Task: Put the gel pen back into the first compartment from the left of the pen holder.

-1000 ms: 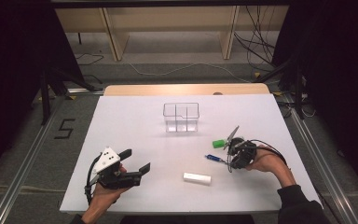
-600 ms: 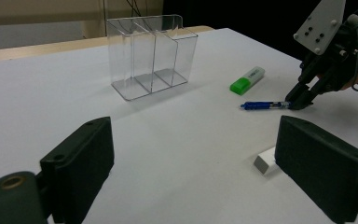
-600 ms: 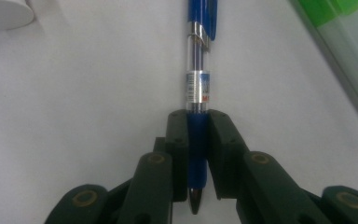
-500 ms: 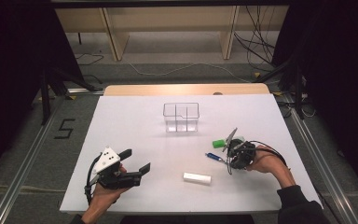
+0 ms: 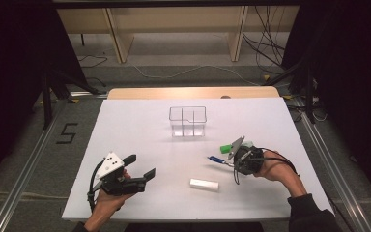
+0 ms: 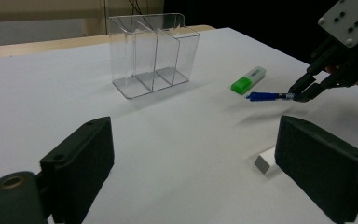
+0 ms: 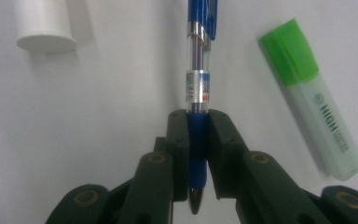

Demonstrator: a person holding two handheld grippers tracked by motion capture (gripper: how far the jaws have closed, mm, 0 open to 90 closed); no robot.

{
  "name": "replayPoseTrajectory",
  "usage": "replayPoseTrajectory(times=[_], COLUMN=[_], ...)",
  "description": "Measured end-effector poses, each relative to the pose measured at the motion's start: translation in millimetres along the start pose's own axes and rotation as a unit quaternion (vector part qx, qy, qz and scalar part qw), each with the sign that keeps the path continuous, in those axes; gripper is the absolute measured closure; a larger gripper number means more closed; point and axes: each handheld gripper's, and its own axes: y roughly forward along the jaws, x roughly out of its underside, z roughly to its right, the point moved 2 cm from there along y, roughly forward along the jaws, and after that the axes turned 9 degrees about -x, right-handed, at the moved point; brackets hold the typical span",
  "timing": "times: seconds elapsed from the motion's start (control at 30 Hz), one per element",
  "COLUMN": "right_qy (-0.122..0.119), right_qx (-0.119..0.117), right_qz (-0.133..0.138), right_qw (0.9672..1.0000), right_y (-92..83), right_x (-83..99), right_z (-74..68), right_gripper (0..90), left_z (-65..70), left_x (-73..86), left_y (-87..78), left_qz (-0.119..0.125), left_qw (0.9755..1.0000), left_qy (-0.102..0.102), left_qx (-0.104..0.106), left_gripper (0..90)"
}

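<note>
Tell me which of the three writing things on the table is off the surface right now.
The blue pen, clamped in the right tongs; the green highlighter and white marker lie flat.

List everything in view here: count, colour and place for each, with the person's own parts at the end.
pen: one, blue and clear, clamped in the right gripper
highlighter: one, green, lying on the table beside the pen
white stick: one, white, lying near the table's front edge
organiser: one, clear, three compartments, standing mid-table
table: one, white top
left gripper: one, black, open, front left
right gripper: one, black, shut on the pen
hands: two, holding the grippers
</note>
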Motion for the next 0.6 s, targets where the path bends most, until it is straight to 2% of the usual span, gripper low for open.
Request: replayPoseTrajectory(times=[0.03, 0.13, 0.23, 0.3, 0.4, 0.43, 0.47, 0.5, 0.57, 0.6], right_qy=[-0.006, -0.025, -0.037, -0.052, -0.064, -0.071, -0.089, -0.089, -0.102, -0.119], right_qx=[0.014, 0.035, 0.042, 0.055, 0.066, 0.069, 0.075, 0.075, 0.084, 0.093], right_qz=[0.008, 0.014, 0.020, 0.027, 0.029, 0.031, 0.041, 0.041, 0.048, 0.056], right_qw=[0.9999, 0.9990, 0.9982, 0.9967, 0.9953, 0.9945, 0.9923, 0.9923, 0.9901, 0.9869], right_y=[-1.9, -2.8, -3.3, -4.6, -6.1, -6.8, -7.8, -7.8, -8.7, -8.5], right_x=[-2.8, -6.4, -8.6, -13.3, -17.3, -19.3, -23.6, -23.6, -27.4, -30.6], right_z=[-3.3, -7.6, -10.7, -16.8, -21.0, -22.9, -26.8, -26.8, -31.8, -36.5], right_gripper=[80.2, 80.2, 80.2, 80.2, 80.2, 80.2, 80.2, 80.2, 80.2, 80.2], left_z=[0.0, -0.2, -1.1, -0.7, 1.6, 2.4, 3.0, 3.9, 5.6, 6.7], left_x=[-0.6, -1.7, -3.8, -6.3, -10.2, -11.2, -12.5, -13.9, -16.7, -18.4], left_y=[-0.2, -0.4, -0.5, 0.0, 1.9, 2.9, 4.1, 5.1, 7.2, 8.4], left_qz=[-0.001, 0.000, -0.006, -0.015, -0.038, -0.046, -0.056, -0.064, -0.075, -0.079], left_qw=[1.0000, 0.9999, 0.9997, 0.9992, 0.9985, 0.9980, 0.9974, 0.9969, 0.9959, 0.9955], left_qy=[-0.004, -0.010, -0.015, -0.022, -0.015, -0.014, -0.008, -0.004, 0.000, -0.001], left_qx=[0.005, 0.008, 0.017, 0.029, 0.036, 0.041, 0.044, 0.046, 0.051, 0.052], left_gripper=[11.0, 11.0, 11.0, 11.3, 11.4, 11.4, 11.4, 11.4, 11.6, 11.7])
